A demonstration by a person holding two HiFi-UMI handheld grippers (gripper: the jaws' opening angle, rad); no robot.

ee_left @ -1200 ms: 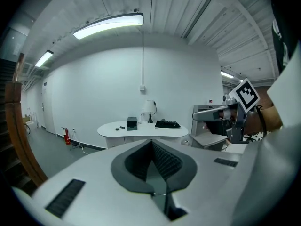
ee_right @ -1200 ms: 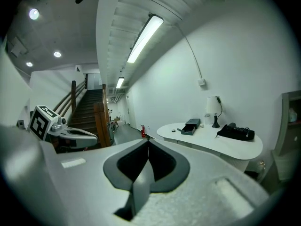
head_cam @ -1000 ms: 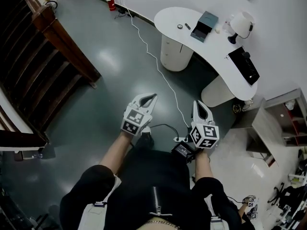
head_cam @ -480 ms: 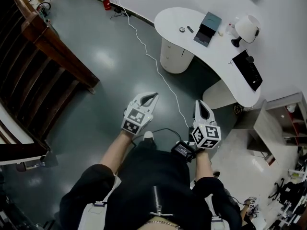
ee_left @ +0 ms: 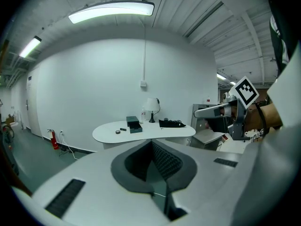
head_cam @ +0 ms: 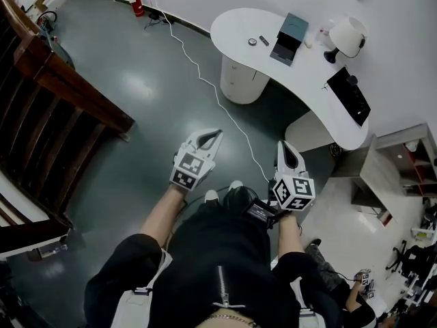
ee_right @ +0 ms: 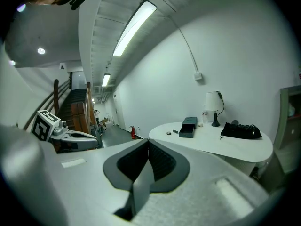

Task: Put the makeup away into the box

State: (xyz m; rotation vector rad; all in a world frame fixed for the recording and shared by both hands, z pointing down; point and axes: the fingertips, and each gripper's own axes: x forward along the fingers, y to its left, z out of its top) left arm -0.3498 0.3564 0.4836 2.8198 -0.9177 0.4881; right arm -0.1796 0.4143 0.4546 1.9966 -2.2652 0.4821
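A white curved desk [head_cam: 235,26] stands ahead across the grey floor. On it lie an open dark teal box [head_cam: 290,36], a small round makeup pot [head_cam: 252,42] and a short dark stick [head_cam: 263,39]. The left gripper view shows the box [ee_left: 134,125] and the pot [ee_left: 117,132] far off; the right gripper view shows the same box [ee_right: 189,126] and pot [ee_right: 169,133]. My left gripper [head_cam: 214,135] and right gripper [head_cam: 282,145] are held out in front of my body, well short of the desk. Both are shut and hold nothing.
A white lamp [head_cam: 345,34] and a black bag [head_cam: 348,93] share the desk. A wooden stair railing [head_cam: 65,80] runs along the left. A white cable [head_cam: 212,87] trails over the floor from a wall with a fire extinguisher [head_cam: 136,4]. A grey shelf unit [head_cam: 399,166] stands right.
The view has shifted as the person walks toward the desk, and shoe tips now show below the grippers. Both grippers moved along with the body and stayed shut.
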